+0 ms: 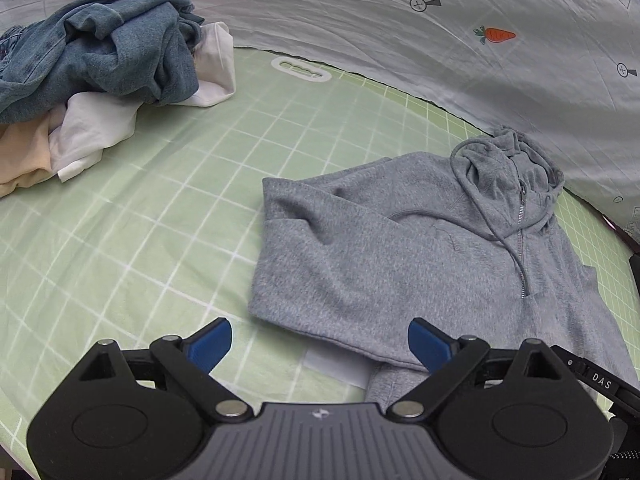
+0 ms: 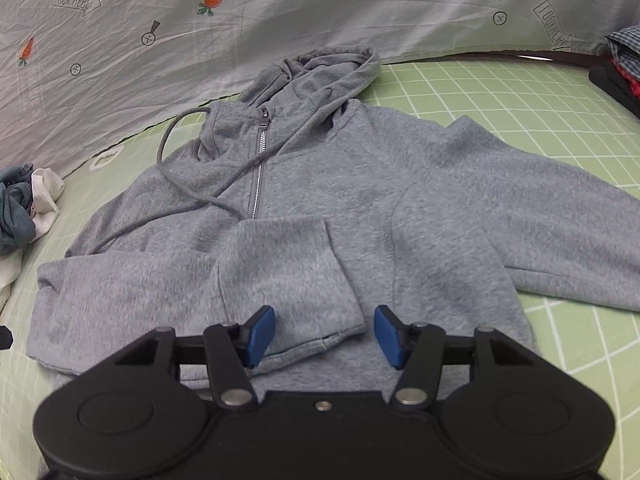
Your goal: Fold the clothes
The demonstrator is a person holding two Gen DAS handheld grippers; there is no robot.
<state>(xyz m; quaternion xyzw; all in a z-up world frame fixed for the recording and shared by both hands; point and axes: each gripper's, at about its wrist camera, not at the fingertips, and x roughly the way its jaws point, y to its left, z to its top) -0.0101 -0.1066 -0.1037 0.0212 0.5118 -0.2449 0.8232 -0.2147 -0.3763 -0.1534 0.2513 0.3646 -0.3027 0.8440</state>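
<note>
Both grippers spread and empty over the grey hoodie.

The right gripper (image 2: 325,336) has its blue fingers (image 2: 260,334) apart above the folded-in sleeve cuff (image 2: 288,276). The left gripper (image 1: 320,344) hangs spread above the grey hoodie (image 1: 400,248) hem edge; bare green grid mat (image 1: 140,220) lies leftward, up to the clothes pile (image 1: 100,52).

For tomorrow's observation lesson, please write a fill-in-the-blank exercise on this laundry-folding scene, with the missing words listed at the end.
1. The grey hoodie lies flat on a green mat printed with a white ____.
2. One sleeve is folded across the hoodie's ____.
3. The left gripper and right gripper are both ____, holding nothing.
4. In the unfolded pile, the blue denim garment lies ____ the white garment.

Missing words: grid; front; open; on top of
</note>
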